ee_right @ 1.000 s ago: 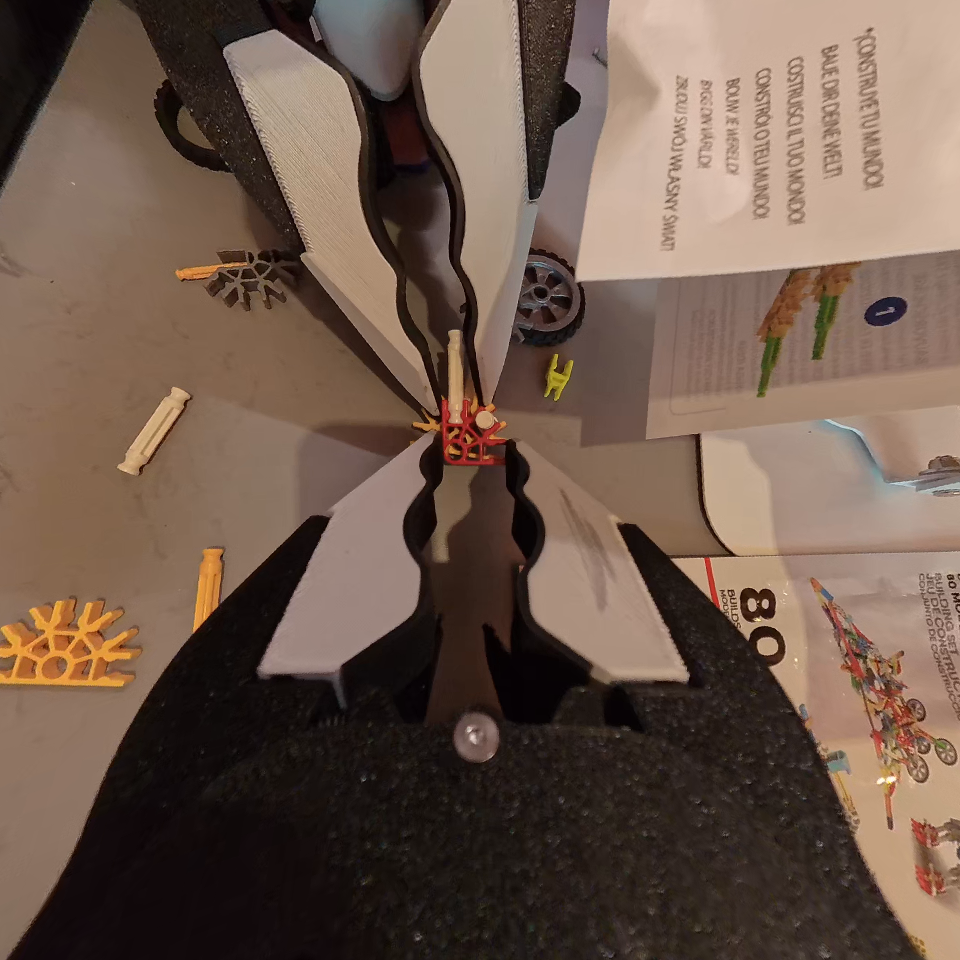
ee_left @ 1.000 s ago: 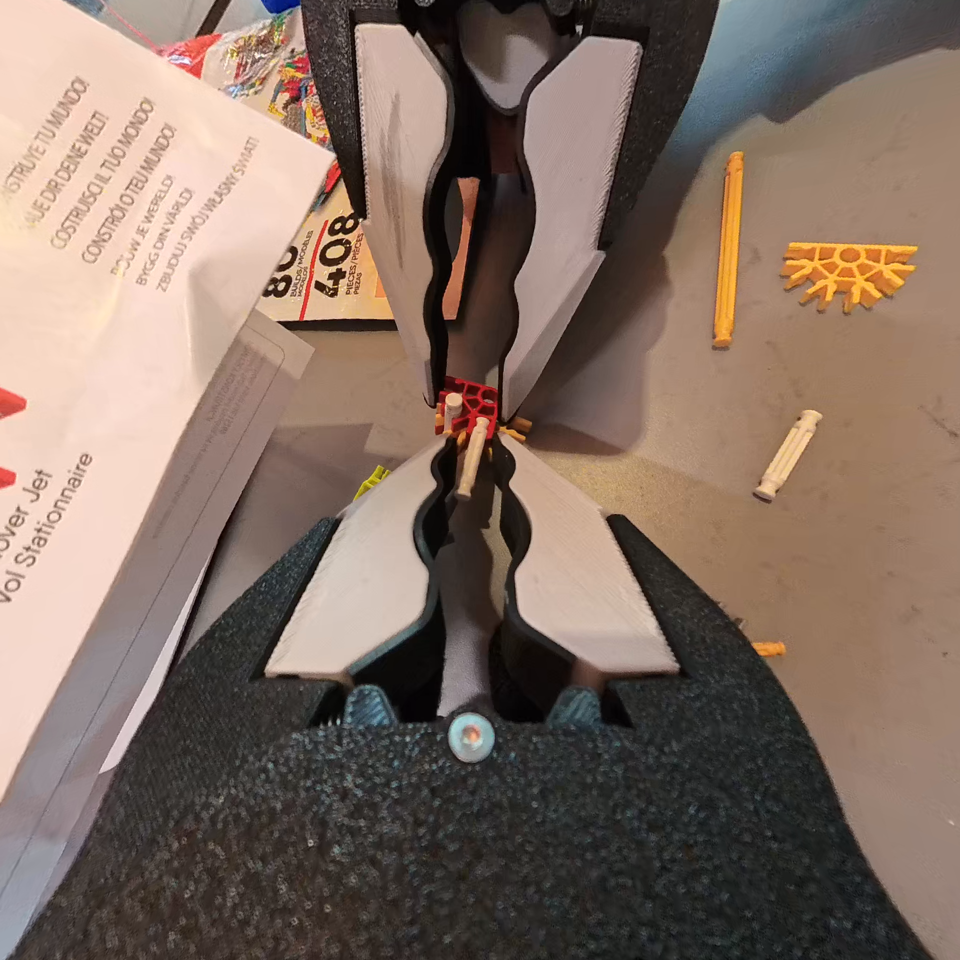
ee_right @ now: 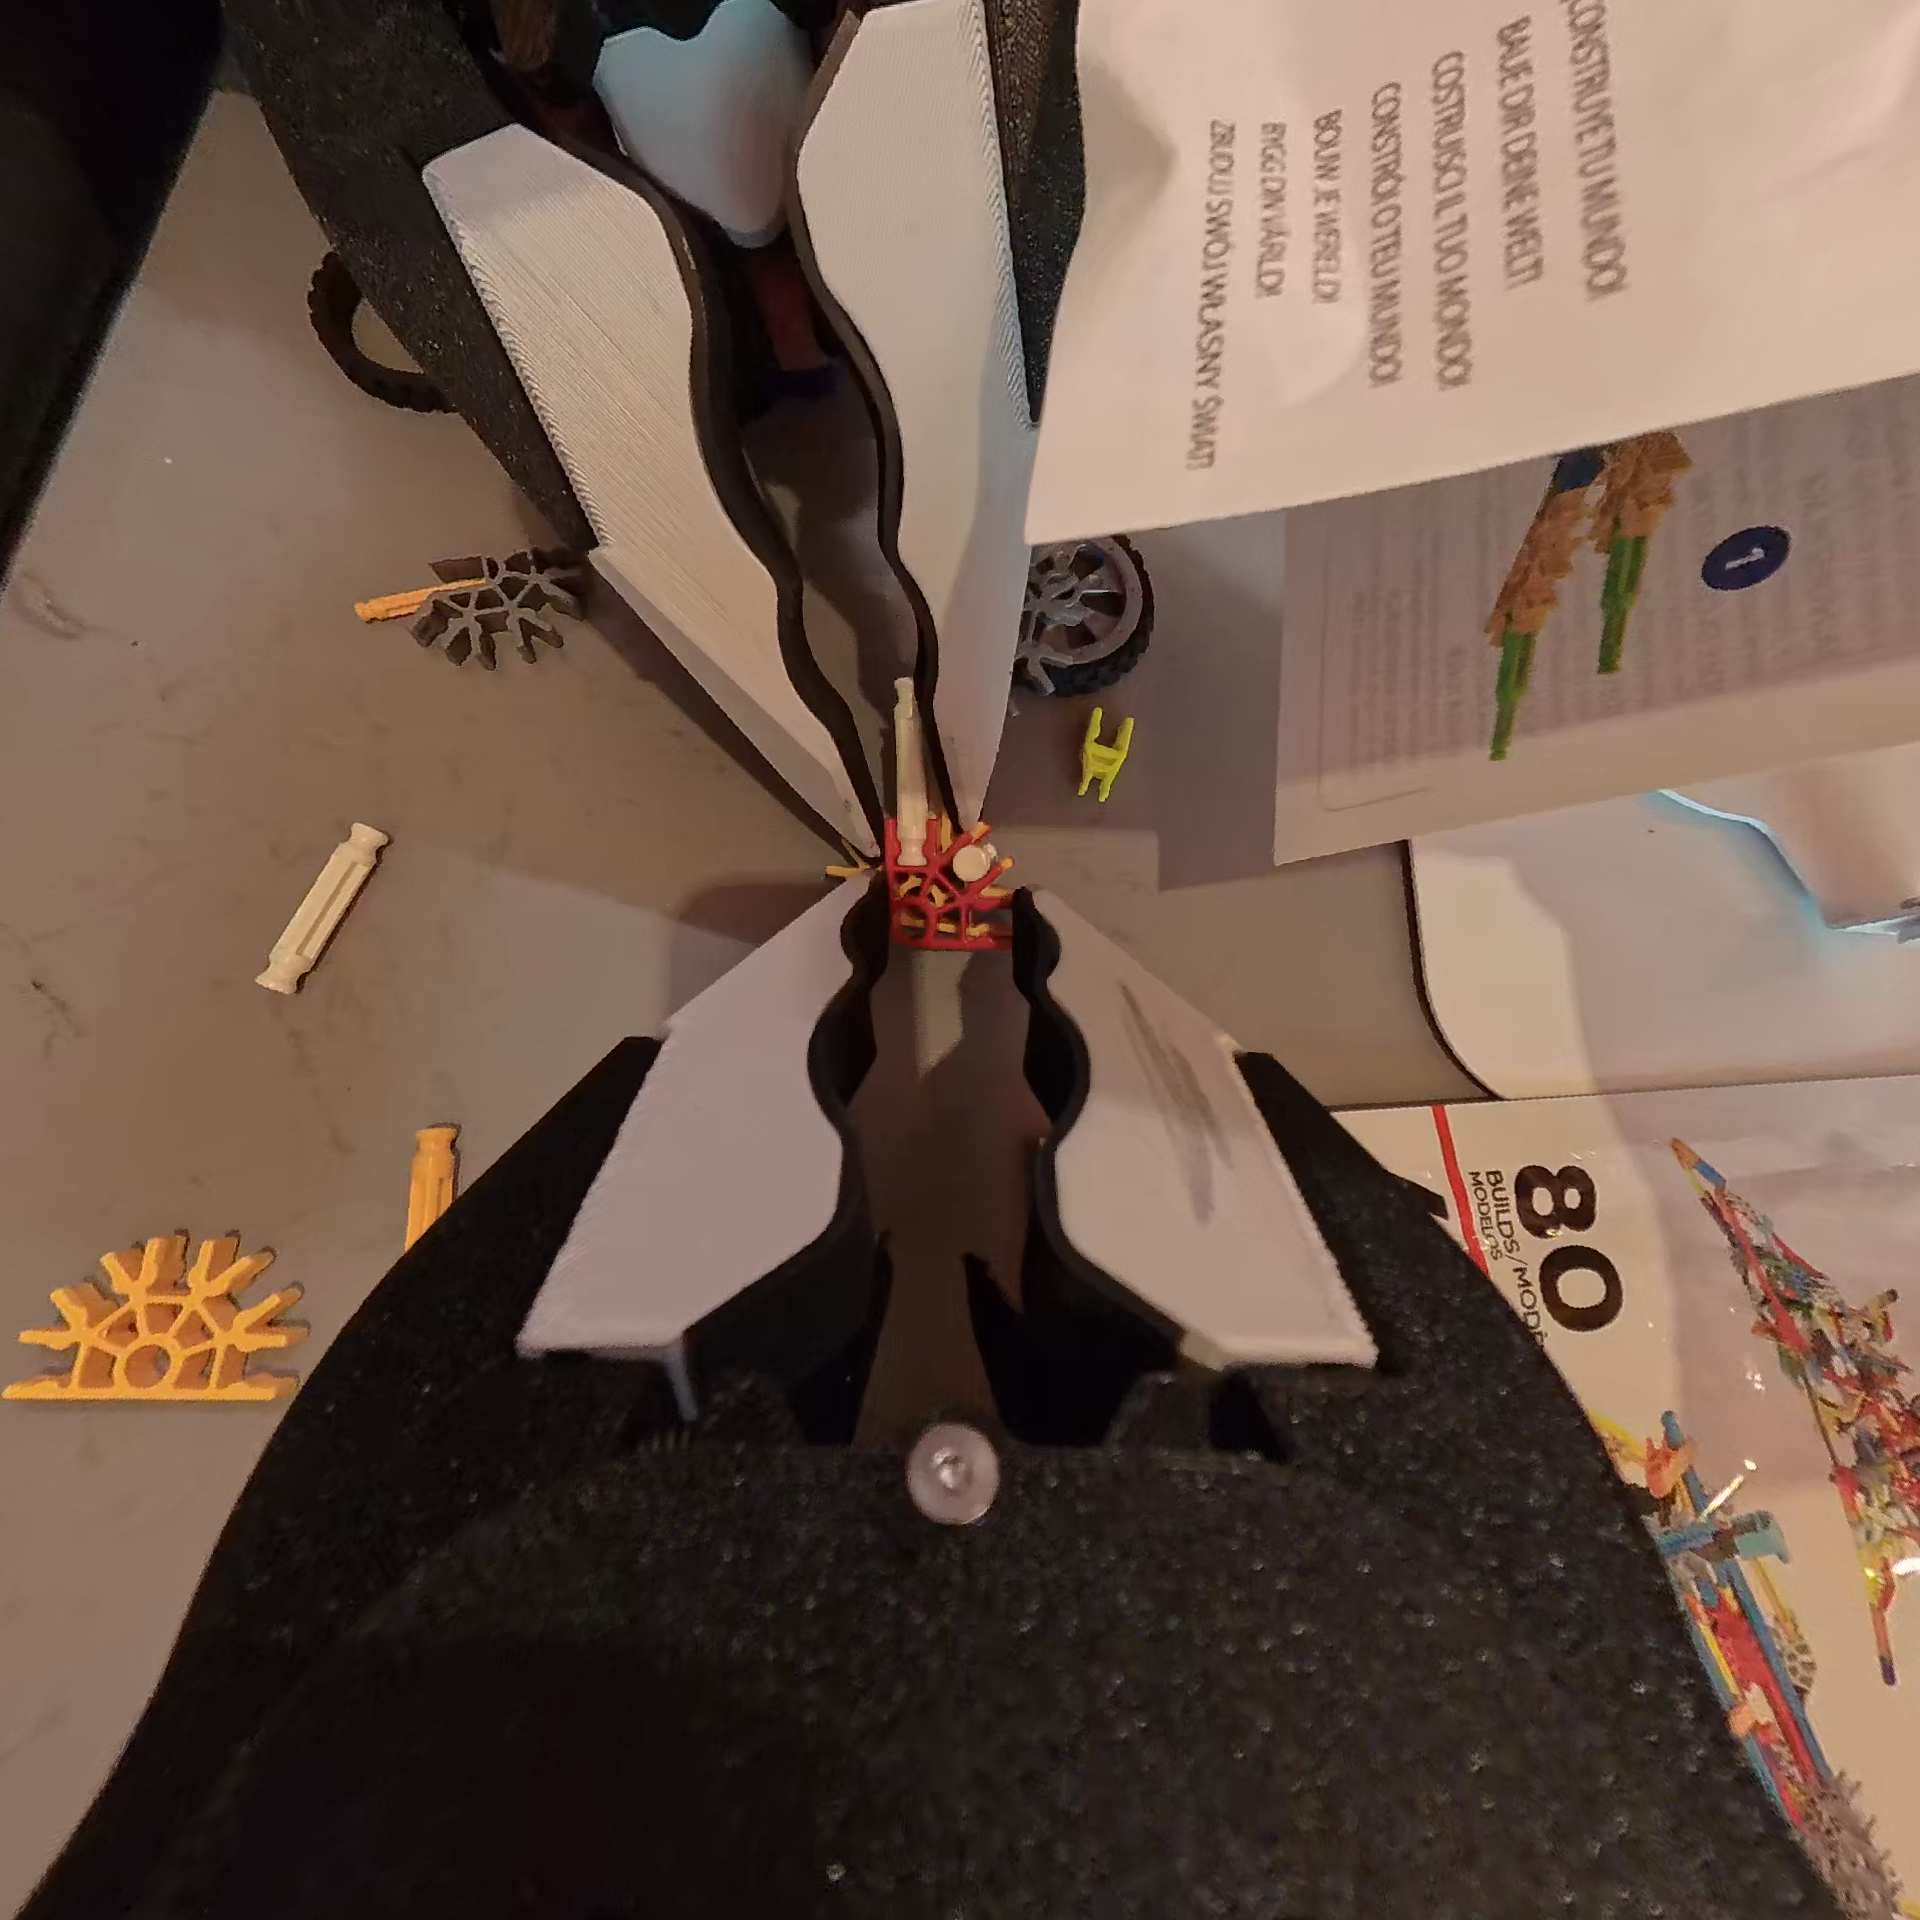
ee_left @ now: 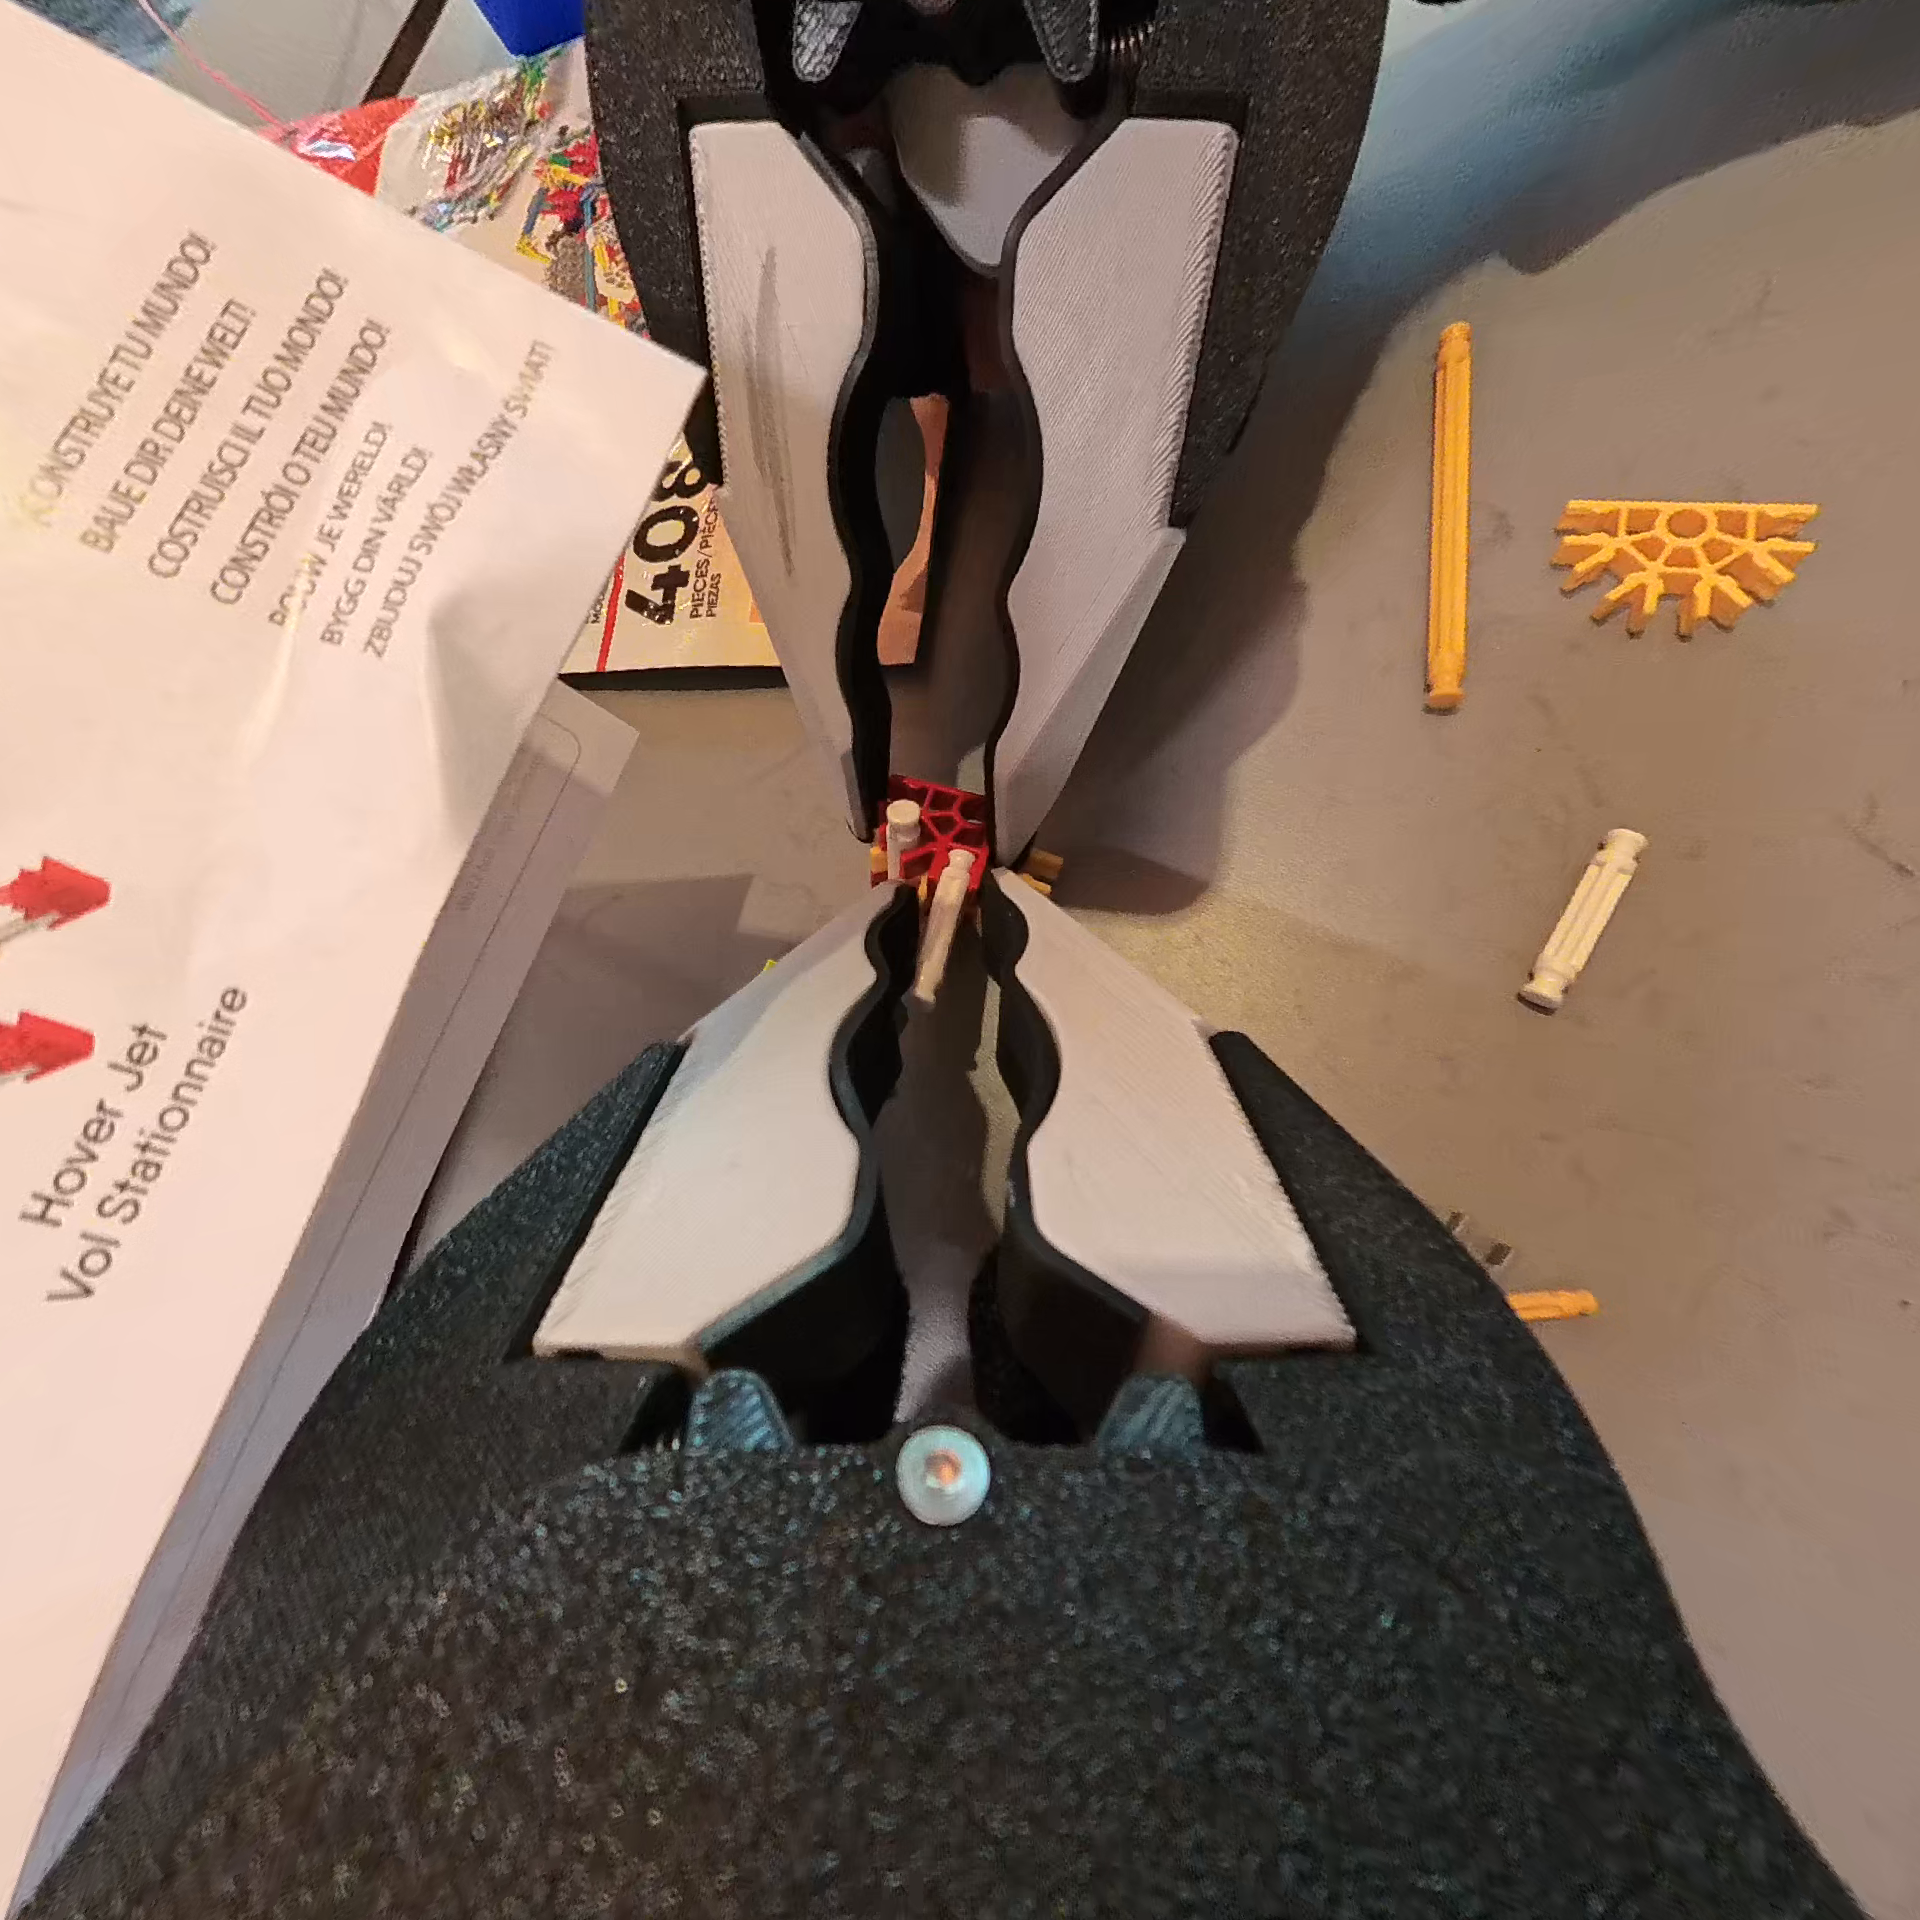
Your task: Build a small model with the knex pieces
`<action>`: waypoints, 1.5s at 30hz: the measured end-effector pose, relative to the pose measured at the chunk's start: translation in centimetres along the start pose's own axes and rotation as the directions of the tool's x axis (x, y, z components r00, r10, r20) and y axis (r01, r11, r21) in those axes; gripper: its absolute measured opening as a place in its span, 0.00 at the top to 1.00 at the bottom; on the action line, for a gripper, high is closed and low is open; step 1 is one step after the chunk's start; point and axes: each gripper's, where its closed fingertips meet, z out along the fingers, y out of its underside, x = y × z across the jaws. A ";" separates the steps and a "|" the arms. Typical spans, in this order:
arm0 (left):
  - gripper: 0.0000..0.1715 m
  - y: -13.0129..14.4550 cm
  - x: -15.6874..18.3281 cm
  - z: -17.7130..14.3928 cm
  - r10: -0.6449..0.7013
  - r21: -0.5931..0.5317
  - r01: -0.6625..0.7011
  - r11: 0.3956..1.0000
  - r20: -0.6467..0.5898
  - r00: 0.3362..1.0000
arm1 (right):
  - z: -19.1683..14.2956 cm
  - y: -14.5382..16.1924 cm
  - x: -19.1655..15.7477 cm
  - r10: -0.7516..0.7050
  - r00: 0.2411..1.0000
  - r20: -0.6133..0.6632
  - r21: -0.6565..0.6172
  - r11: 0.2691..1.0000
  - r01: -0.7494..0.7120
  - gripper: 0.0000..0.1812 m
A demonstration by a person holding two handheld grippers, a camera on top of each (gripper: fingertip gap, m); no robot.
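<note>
Left wrist view: left gripper (ee_left: 940, 914) pinches a short white rod (ee_left: 943, 920) plugged into a small red connector (ee_left: 935, 836) that the right gripper (ee_left: 925, 821) pinches above the table (ee_left: 1714, 1039); likely light, rigid, slippery plastic, best held by its edges.

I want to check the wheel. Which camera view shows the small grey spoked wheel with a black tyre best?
The right wrist view: the small grey spoked wheel with a black tyre lies on the table beside the far gripper's fingers, partly hidden. The left wrist view does not show it.
</note>
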 end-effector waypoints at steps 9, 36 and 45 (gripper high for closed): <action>0.94 0.1 0.1 -0.1 0.028 0.025 -0.026 0.999 -0.078 0.997 | -0.3 0.3 -0.2 -0.048 0.999 -0.007 -0.008 0.999 0.048 0.86; 0.94 -0.7 0.8 -0.9 -0.039 0.047 0.053 0.998 -0.255 0.966 | -0.9 -0.7 -1.1 -0.136 0.990 0.047 0.039 0.990 0.134 0.88; 0.95 -0.9 0.8 -1.0 -0.044 0.045 0.057 0.997 -0.247 0.968 | -1.0 -1.0 -1.1 -0.124 0.991 0.051 0.019 0.992 0.123 0.89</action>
